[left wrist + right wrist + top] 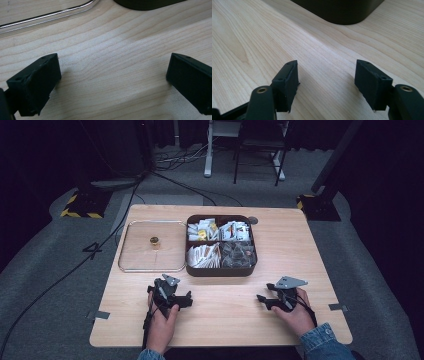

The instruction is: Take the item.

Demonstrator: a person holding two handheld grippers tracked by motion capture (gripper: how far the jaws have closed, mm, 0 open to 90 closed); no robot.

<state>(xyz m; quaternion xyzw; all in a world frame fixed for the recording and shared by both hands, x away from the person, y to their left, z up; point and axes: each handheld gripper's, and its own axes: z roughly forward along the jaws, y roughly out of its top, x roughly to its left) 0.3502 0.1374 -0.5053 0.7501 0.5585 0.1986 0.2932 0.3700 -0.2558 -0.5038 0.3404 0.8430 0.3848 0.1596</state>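
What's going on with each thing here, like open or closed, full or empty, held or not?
Left gripper: open, empty, fingers low over the table.
Right gripper: open, empty, held near the table.
Dark box: uncovered, four compartments filled with packets.
Clear lid: off the box, flat on the table beside it, gold knob up.
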